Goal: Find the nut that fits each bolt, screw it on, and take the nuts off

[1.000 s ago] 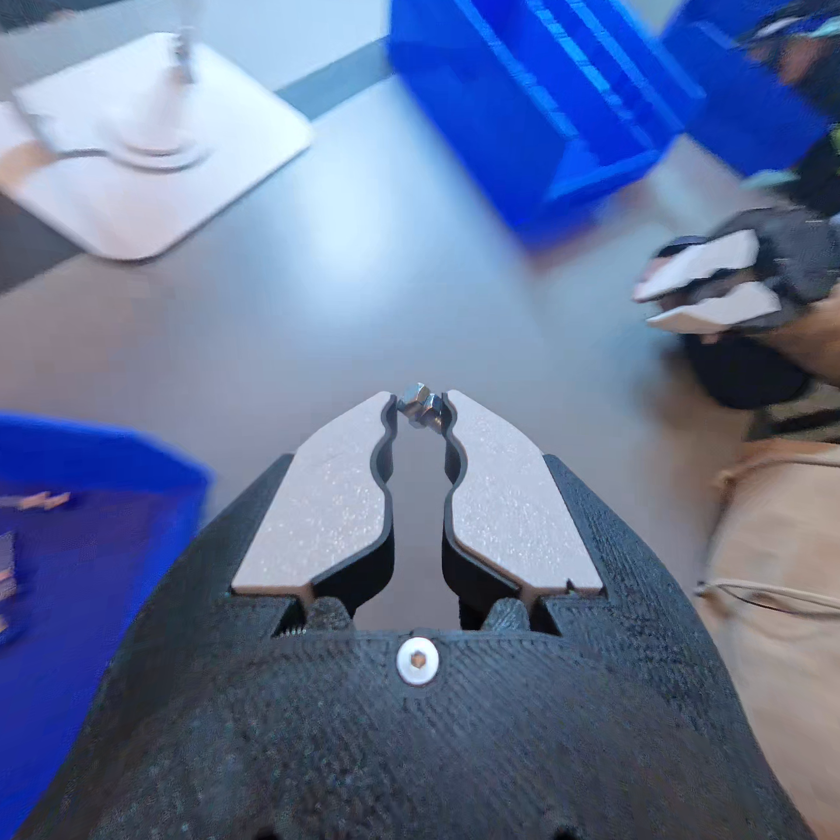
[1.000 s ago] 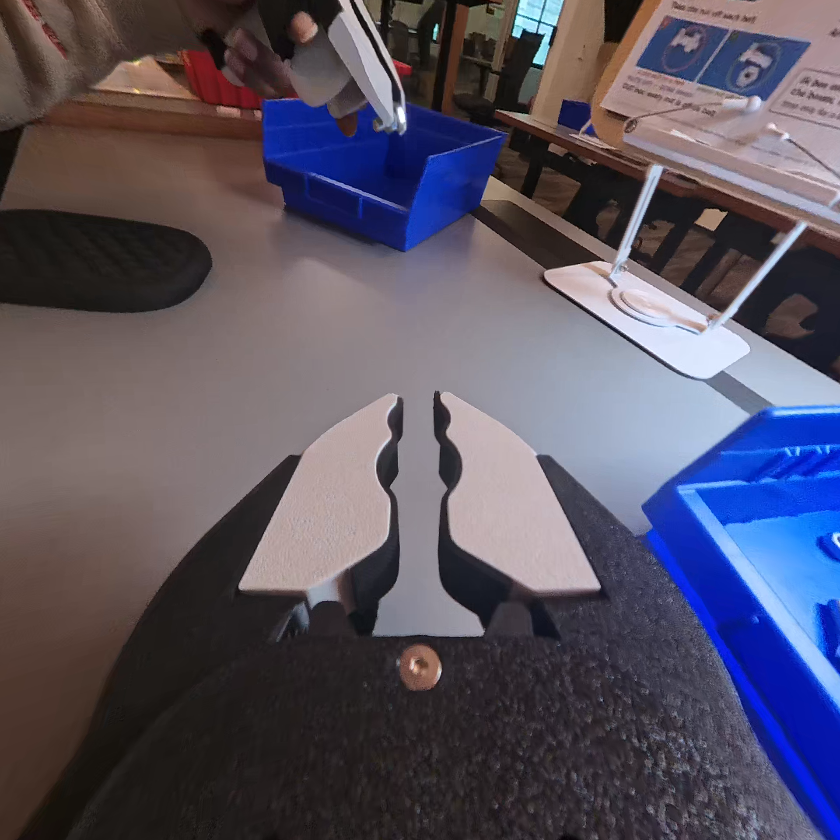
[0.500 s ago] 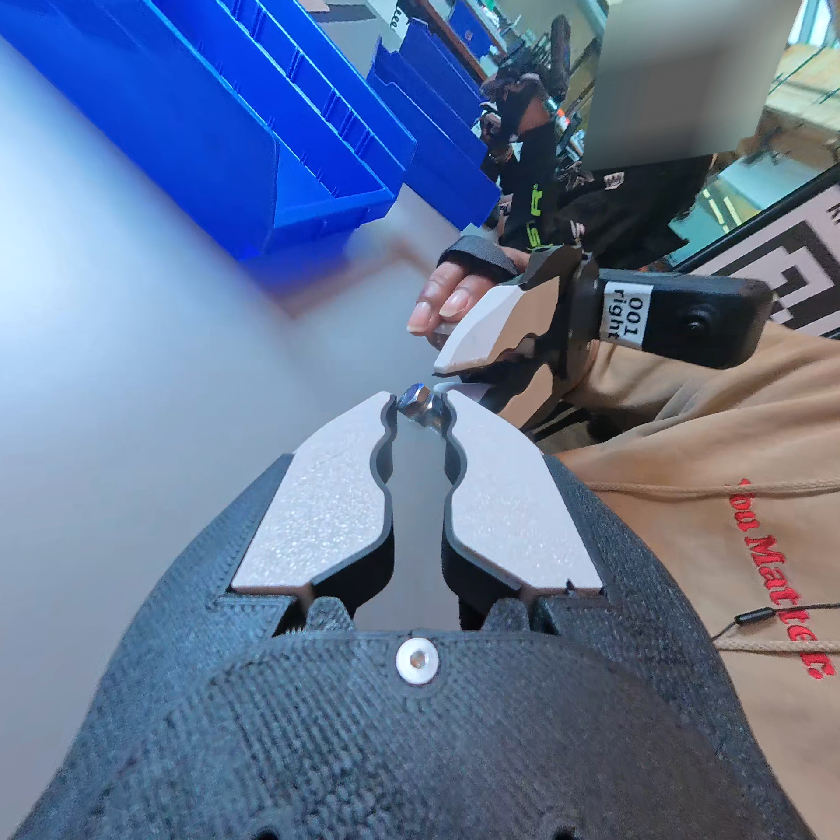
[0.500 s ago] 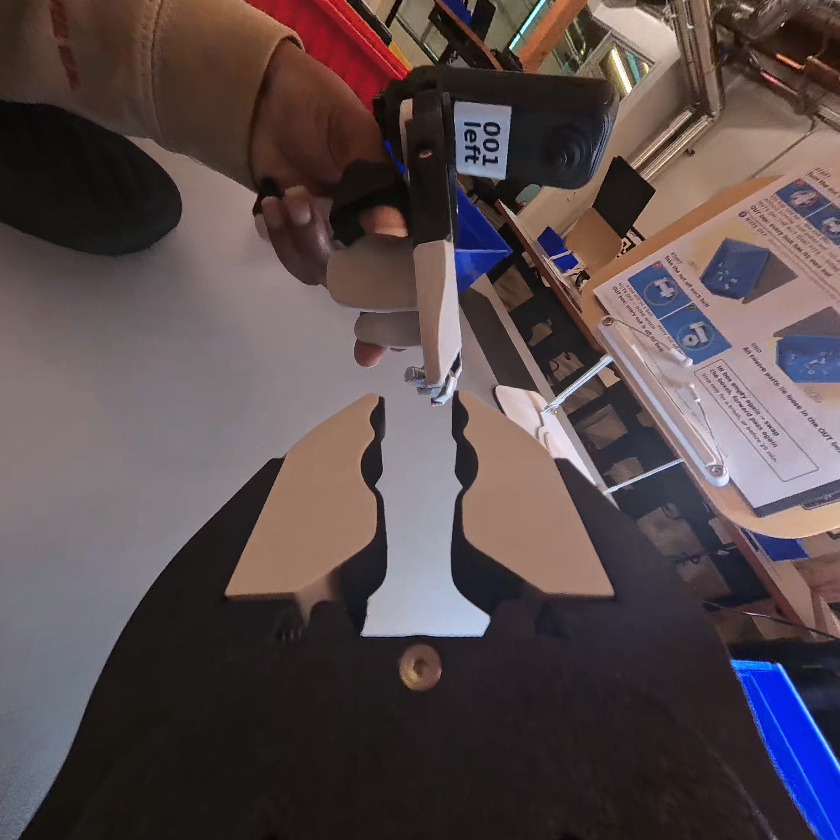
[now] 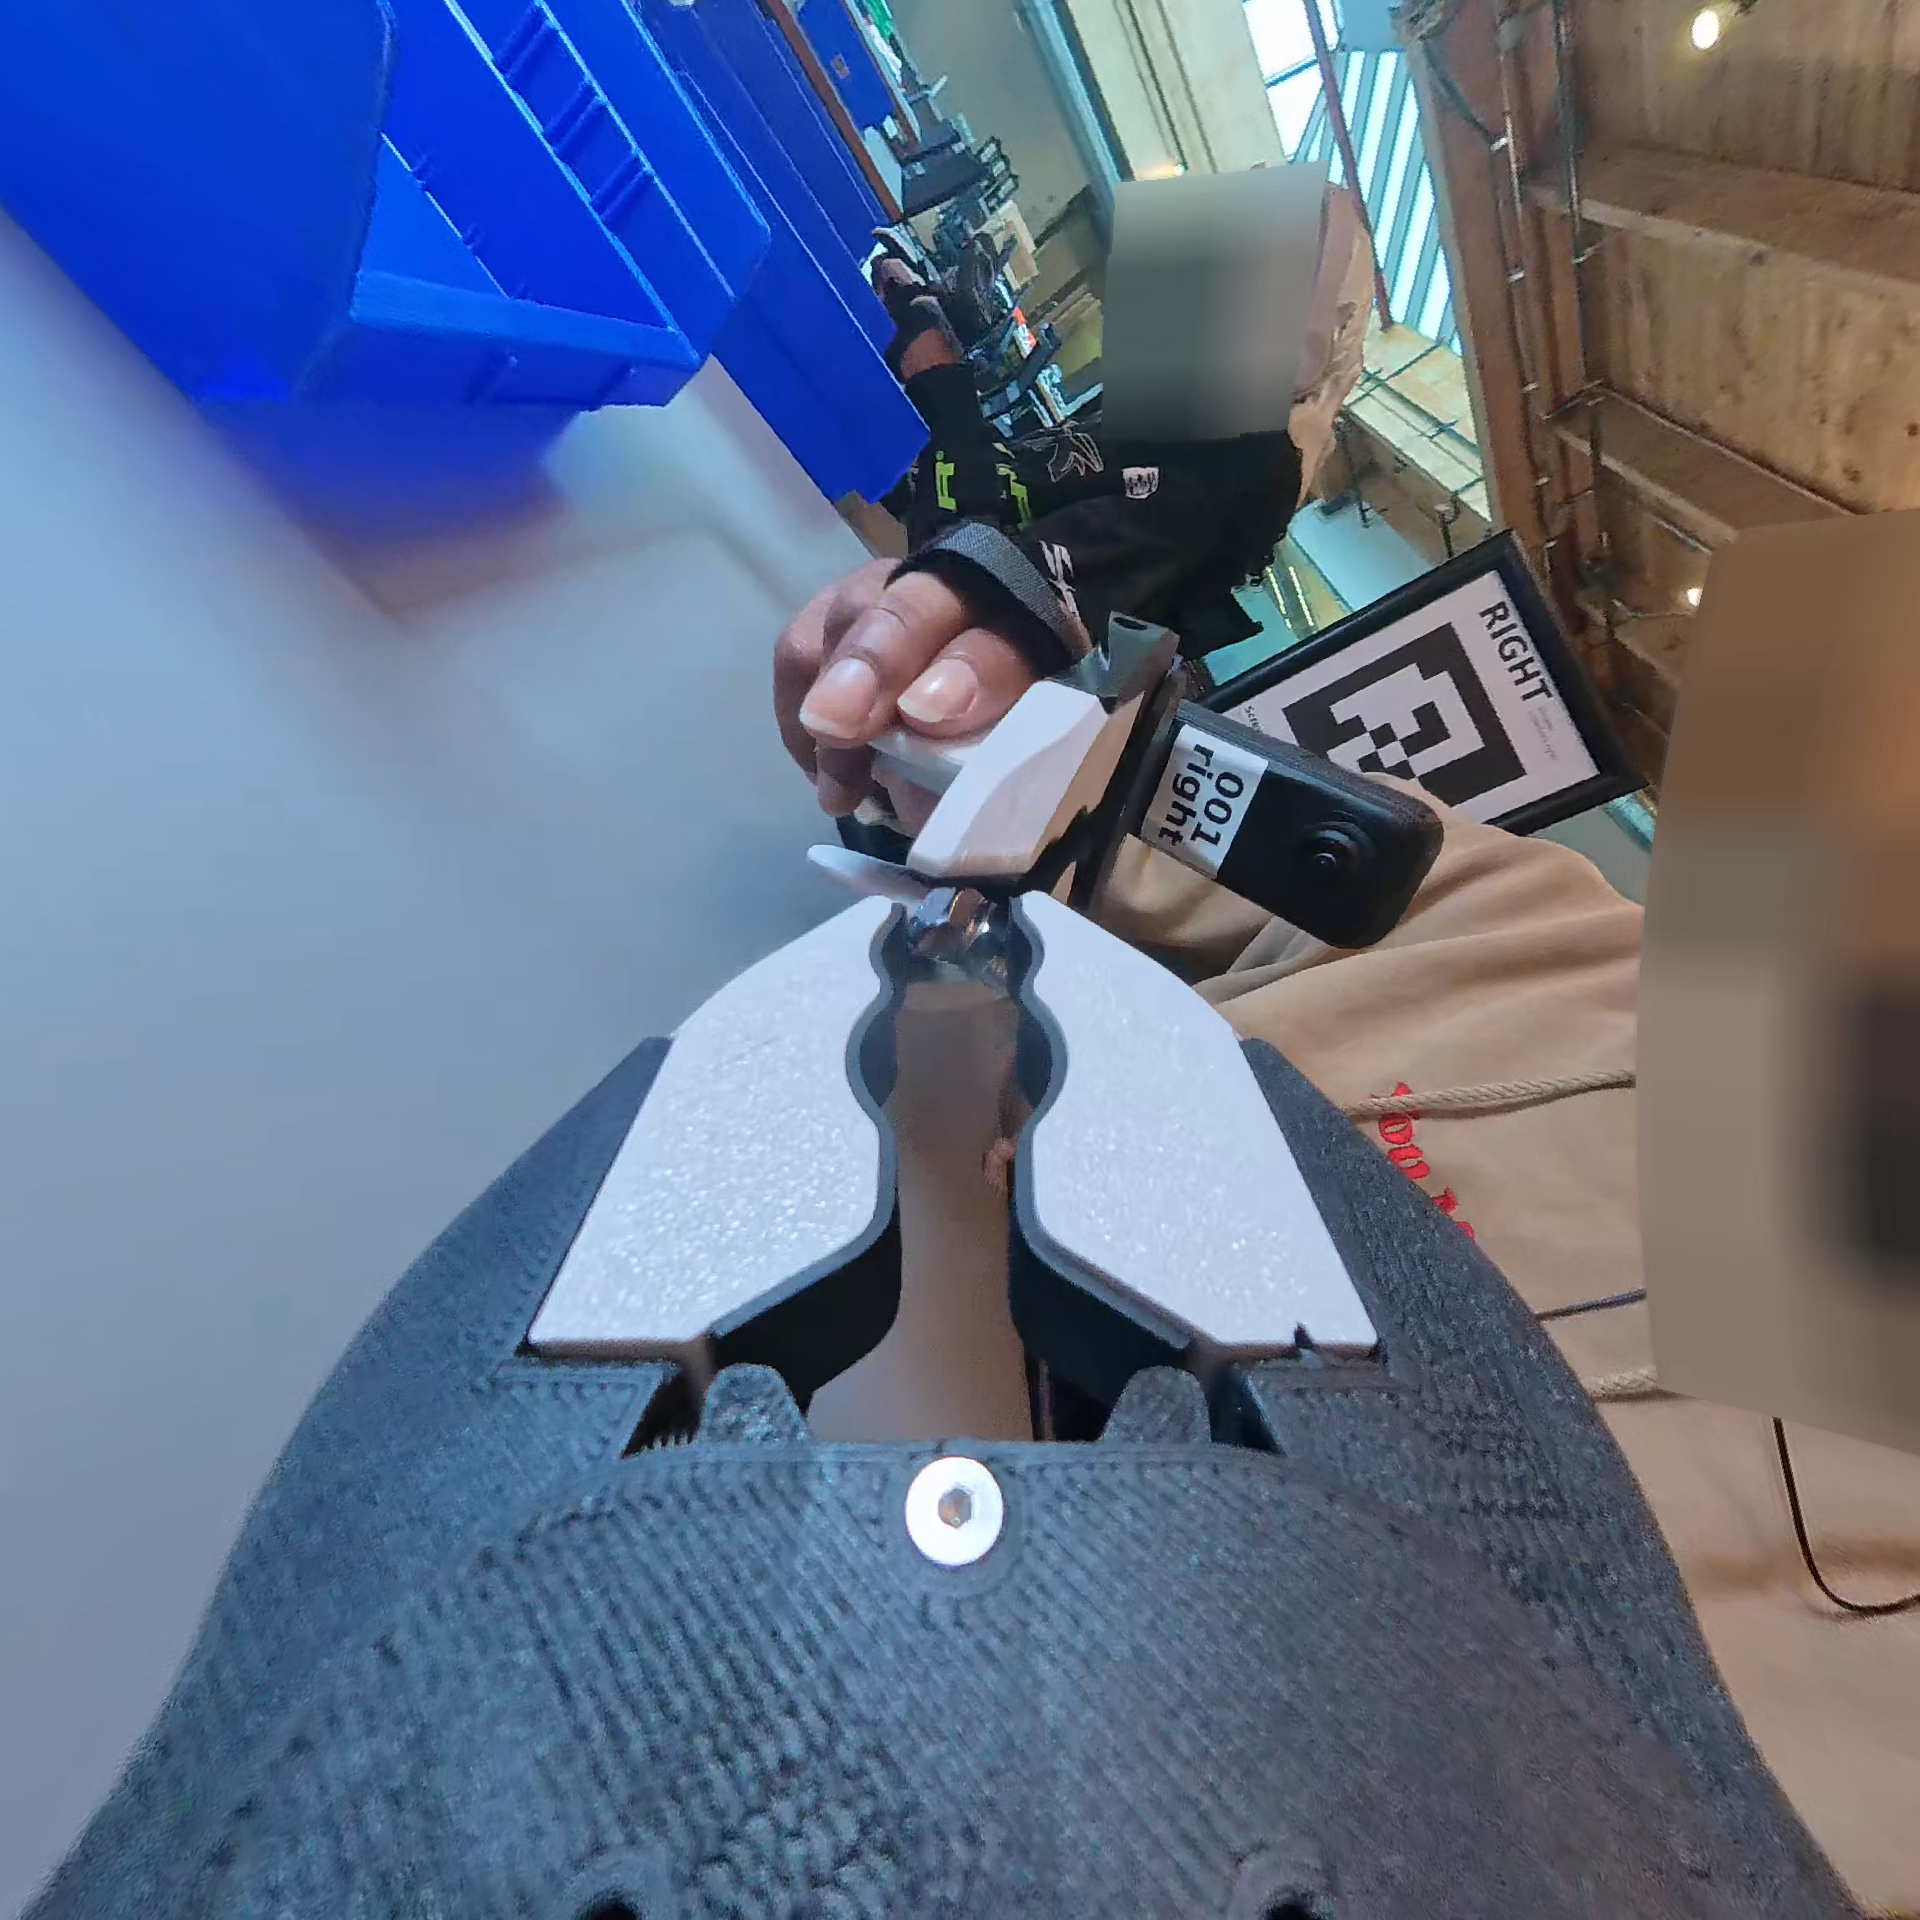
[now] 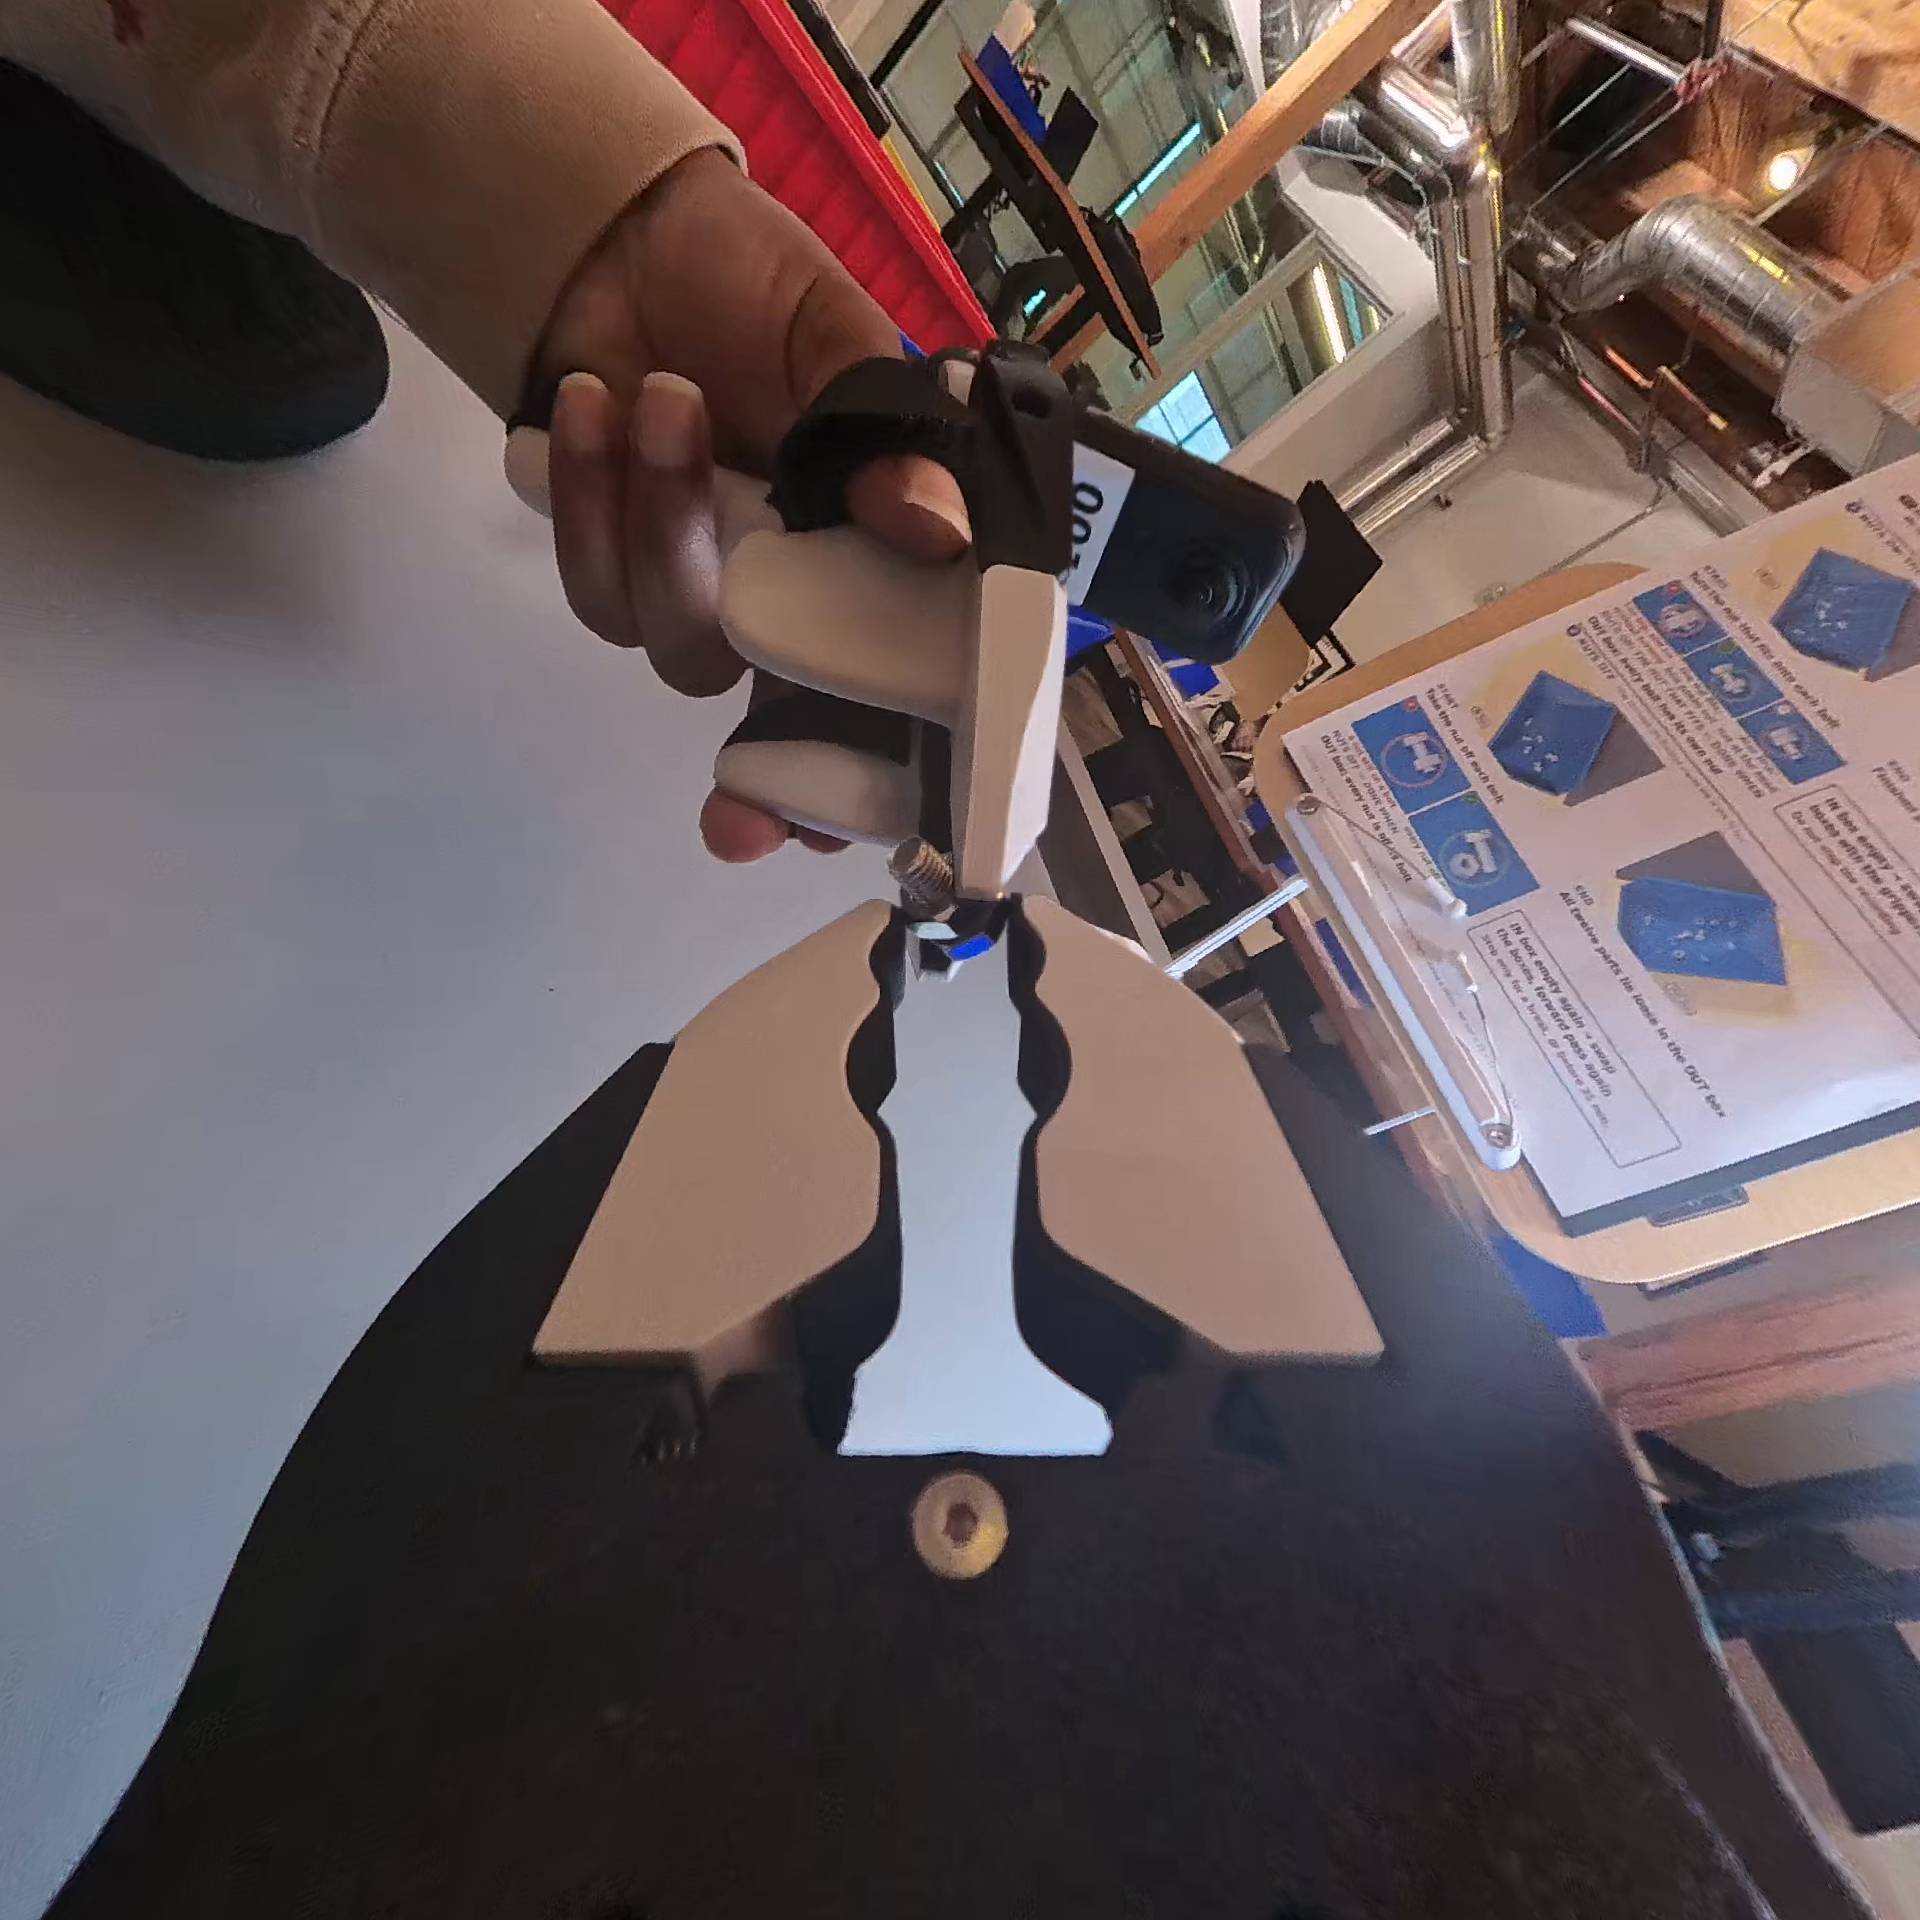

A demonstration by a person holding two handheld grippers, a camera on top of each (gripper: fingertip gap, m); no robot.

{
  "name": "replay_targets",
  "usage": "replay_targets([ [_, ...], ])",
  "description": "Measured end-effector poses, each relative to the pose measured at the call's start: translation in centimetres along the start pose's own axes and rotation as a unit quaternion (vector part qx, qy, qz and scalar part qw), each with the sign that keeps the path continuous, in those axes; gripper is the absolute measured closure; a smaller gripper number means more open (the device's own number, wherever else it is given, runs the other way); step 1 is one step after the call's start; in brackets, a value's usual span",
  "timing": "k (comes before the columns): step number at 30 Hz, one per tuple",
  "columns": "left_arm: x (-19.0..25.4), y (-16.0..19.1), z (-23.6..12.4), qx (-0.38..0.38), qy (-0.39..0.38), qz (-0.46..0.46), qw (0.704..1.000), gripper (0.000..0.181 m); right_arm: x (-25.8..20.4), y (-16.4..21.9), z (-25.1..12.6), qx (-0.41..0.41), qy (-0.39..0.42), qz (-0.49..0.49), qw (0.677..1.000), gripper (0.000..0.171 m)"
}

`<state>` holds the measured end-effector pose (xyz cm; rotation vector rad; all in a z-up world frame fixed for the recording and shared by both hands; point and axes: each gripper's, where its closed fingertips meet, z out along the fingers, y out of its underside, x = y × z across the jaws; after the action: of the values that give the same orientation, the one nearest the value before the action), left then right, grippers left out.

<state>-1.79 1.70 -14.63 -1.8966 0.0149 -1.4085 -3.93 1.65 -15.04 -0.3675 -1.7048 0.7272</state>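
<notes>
My left gripper (image 5: 954, 930) is shut on a small steel bolt (image 5: 948, 933) held up above the grey table (image 5: 260, 935). In the right wrist view the bolt's threaded end (image 6: 920, 868) sticks out beside the left gripper (image 6: 985, 891), which hangs down from the hand above. A hex nut (image 6: 940, 951) sits on the bolt, right between my right gripper's fingertips. My right gripper (image 6: 951, 925) has its jaws drawn in around the nut. In the left wrist view the right gripper (image 5: 935, 878) meets the bolt from the far side.
Blue bins (image 5: 468, 260) stand on the far side of the table. An instruction sheet on a stand (image 6: 1662, 883) is to the right, and a black pad (image 6: 156, 312) lies at the left. Another person in a black sleeve (image 5: 1091, 499) is behind. Both grippers' tips are close together, under 4 cm apart.
Both grippers rose off the table and came together. My right gripper's jaws closed in from wider apart onto the nut on the bolt held by the left.
</notes>
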Motion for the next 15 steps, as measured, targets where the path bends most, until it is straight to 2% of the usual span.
replay_targets([
  [6,0.0,-0.1,0.2,0.015,0.008,-0.009,1.0,0.163,0.0,0.1,-0.2,-0.002,0.005,0.003,1.0,0.154],
  [10,-0.4,-1.5,-1.2,0.053,-0.044,0.07,0.995,0.155,0.3,0.9,-0.2,-0.004,-0.031,0.155,0.987,0.159],
  [12,-0.3,-1.6,-1.7,0.051,-0.073,0.118,0.989,0.166,0.2,0.9,-0.1,-0.001,-0.06,0.232,0.971,0.16],
  [15,0.0,-2.5,-2.6,0.078,-0.087,0.155,0.981,0.162,-0.2,1.1,0.2,0.004,-0.086,0.293,0.952,0.168],
])
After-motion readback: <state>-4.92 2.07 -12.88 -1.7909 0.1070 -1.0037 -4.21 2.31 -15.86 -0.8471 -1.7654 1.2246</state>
